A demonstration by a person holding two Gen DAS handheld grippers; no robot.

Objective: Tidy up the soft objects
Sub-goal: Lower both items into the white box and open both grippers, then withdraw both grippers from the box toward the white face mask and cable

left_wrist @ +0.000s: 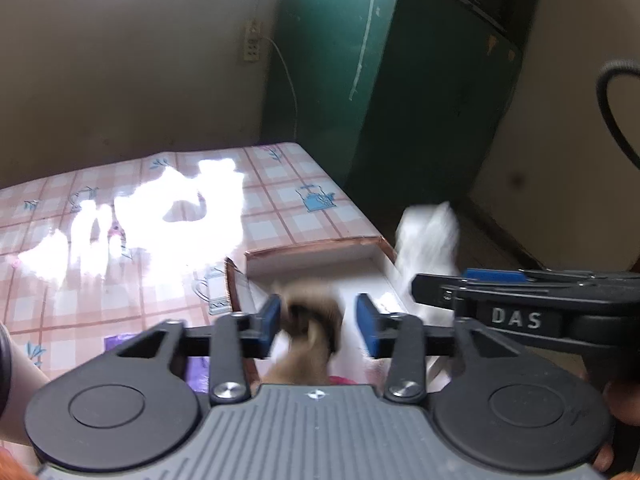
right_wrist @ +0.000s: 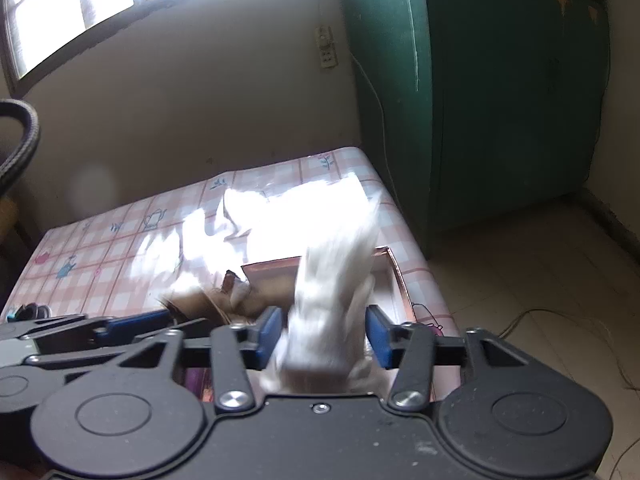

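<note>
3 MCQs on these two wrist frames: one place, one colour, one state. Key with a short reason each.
1. Where is the open box?
A. on the checked tablecloth by its edge
B. on the floor
C. on top of the cabinet

2. What colour is the cabinet?
A. red
B. green
C. white

3. How does the left gripper stand around the brown soft thing?
A. jaws apart, with a gap on the right side
B. clamped tight on it
C. nothing between the jaws

Key: A, the box sits on the cloth near the table's edge; B, its painted side and doors are green; A, the brown thing lies between the blue pads, and white shows between it and the right one.
</note>
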